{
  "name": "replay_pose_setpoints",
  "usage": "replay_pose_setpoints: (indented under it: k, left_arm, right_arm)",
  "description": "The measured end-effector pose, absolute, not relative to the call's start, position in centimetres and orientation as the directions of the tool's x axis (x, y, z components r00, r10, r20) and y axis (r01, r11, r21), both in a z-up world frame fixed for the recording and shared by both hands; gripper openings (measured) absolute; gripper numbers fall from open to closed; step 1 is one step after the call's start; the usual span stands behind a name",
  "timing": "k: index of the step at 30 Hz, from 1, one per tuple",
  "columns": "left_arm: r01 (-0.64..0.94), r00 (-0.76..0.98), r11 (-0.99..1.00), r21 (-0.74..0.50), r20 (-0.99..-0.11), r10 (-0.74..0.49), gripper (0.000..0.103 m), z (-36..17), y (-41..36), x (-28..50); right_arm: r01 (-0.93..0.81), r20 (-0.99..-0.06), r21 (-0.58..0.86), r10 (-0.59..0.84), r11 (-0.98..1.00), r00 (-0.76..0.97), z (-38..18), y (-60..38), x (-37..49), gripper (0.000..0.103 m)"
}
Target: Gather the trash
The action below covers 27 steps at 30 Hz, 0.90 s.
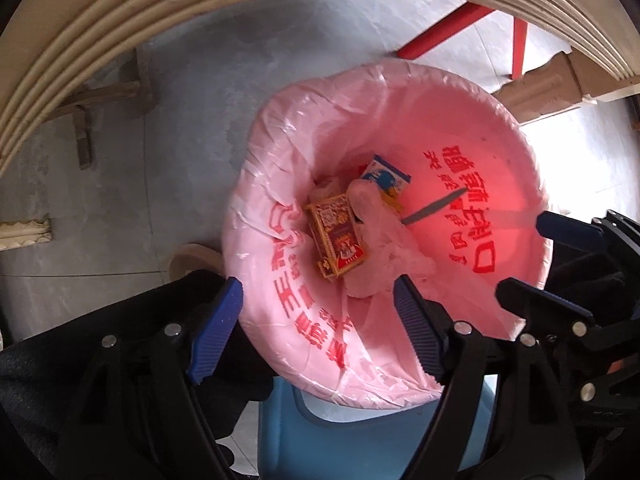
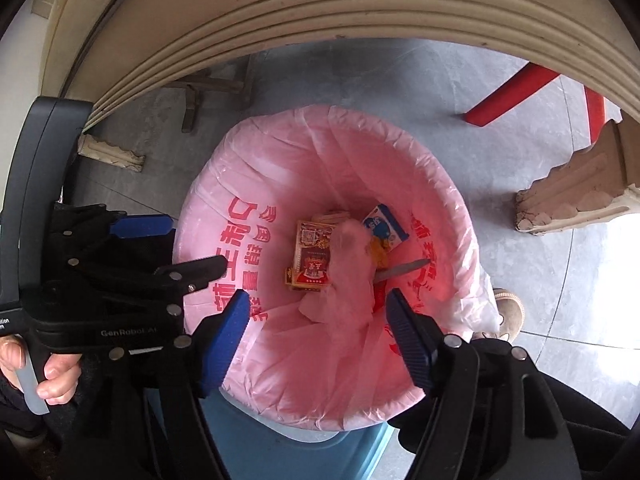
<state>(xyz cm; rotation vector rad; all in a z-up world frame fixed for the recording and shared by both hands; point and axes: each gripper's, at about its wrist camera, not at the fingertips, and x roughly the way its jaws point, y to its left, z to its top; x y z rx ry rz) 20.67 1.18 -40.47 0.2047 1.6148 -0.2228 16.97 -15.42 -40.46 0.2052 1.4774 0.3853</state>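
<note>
A cream table (image 2: 280,20) with a ribbed edge arches across the top of both wrist views, its top surface out of sight and only its carved legs showing on the grey floor (image 1: 200,100). A red frame (image 2: 512,96) beyond it is cut off by the table edge, so what it belongs to cannot be told.

Below stands a blue bin (image 2: 280,452), mostly hidden by its pink liner bag (image 2: 224,184), which is folded over the rim and printed with red characters. At the bottom of the bag lies the collected trash: a red and gold box (image 1: 336,240) lying flat, a crumpled piece of pale pink plastic (image 2: 352,272) draped partly over it, a blue and white packet (image 1: 386,176) tilted behind, and a thin grey stick (image 2: 400,270) poking out from under the plastic. Something yellowish sits between packet and plastic, too covered to identify.

The left gripper (image 1: 320,324) hangs over the near rim, its blue fingers (image 1: 216,328) spread wide with nothing between them. The right gripper (image 2: 316,340) hovers above the bag opening, fingers (image 2: 224,340) likewise wide apart and empty. In the right wrist view a hand (image 2: 52,372) grips the left gripper's handle at the left edge, partly cut off. A beige shoe (image 2: 508,312) peeks out past the bin's right side.
</note>
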Motion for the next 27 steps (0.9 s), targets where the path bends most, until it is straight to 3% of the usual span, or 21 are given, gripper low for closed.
replay_pose_setpoints:
  k: [8, 11, 14, 21, 27]
  left_arm:
    - [0.275, 0.033, 0.961, 0.019, -0.999, 0.01, 0.076, -37.1, 0.0, 19.1]
    - [0.236, 0.105, 0.972, 0.007, -0.994, -0.018, 0.076, -33.9, 0.1, 18.9]
    - [0.185, 0.202, 0.983, 0.004, -0.979, -0.034, 0.076, -29.4, 0.0, 18.4]
    - [0.181, 0.45, 0.983, 0.035, -0.892, -0.052, 0.076, -18.6, -2.8, 15.3]
    - [0.155, 0.625, 0.987, 0.039, -0.778, -0.068, 0.083, -10.6, -4.8, 11.2]
  right_arm:
    - [-0.081, -0.951, 0.282, 0.29, 0.956, 0.103, -38.0, -16.5, 16.2, 0.071]
    - [-0.067, -0.946, 0.252, 0.261, 0.965, 0.194, -34.5, -17.4, 15.5, 0.071]
    - [-0.03, -0.923, 0.2, 0.198, 0.979, 0.329, -29.8, -19.1, 14.3, 0.077]
    - [0.058, -0.799, 0.126, 0.066, 0.99, 0.597, -18.2, -22.1, 11.5, 0.091]
    - [0.144, -0.667, 0.06, -0.068, 0.988, 0.742, -9.7, -23.9, 9.4, 0.096]
